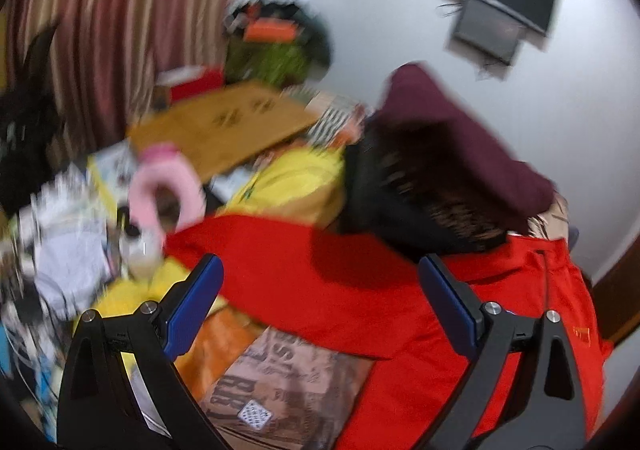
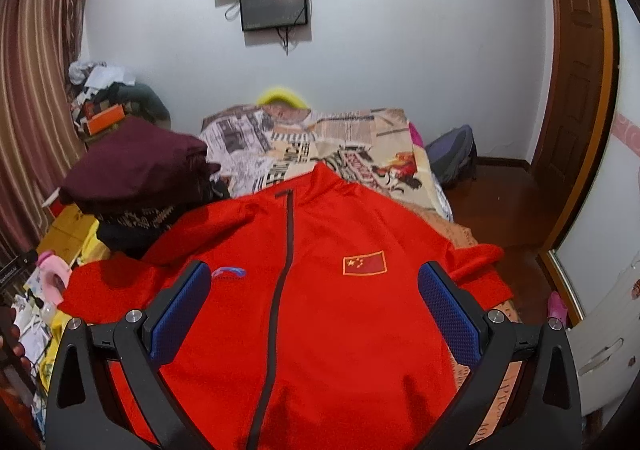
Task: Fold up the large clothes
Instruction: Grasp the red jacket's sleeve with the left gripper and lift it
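Jacket: red zip jacket lies spread front-up on the bed.
Handling: likely soft, light, limp; best pinched at sleeve or hem edges.
Jaws: left gripper and right gripper both wide, empty.

clothes pile crowding jacket's left
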Available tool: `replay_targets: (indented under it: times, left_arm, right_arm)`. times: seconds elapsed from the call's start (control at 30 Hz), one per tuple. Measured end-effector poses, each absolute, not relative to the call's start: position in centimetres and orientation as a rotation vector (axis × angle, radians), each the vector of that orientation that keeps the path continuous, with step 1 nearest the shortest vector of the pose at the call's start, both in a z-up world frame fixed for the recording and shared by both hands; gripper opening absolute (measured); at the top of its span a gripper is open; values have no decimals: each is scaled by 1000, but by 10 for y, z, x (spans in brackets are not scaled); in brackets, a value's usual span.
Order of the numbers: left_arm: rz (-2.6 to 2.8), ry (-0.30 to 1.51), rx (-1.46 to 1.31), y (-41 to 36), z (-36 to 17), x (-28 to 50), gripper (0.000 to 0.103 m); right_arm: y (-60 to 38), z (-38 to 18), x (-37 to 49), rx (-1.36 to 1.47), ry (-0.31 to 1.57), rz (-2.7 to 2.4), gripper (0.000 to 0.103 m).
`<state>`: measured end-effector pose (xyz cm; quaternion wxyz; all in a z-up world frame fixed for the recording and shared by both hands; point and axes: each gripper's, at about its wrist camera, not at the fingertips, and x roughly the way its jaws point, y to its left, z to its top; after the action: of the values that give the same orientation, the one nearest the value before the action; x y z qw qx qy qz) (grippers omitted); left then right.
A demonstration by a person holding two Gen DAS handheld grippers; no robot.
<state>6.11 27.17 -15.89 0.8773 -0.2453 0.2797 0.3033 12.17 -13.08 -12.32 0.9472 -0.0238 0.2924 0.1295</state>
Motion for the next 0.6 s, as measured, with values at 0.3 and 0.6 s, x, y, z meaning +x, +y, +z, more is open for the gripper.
replay_targets:
  times: [0.3,0.6]
  left_arm:
    - [586,691,-941,370,-254,42,85]
    - [567,726,-1142,415,-305,42,71]
  right_arm:
    - [-117,-144,142,-97,675,252,103]
    - [-110,-156,155,-106,728,247,103]
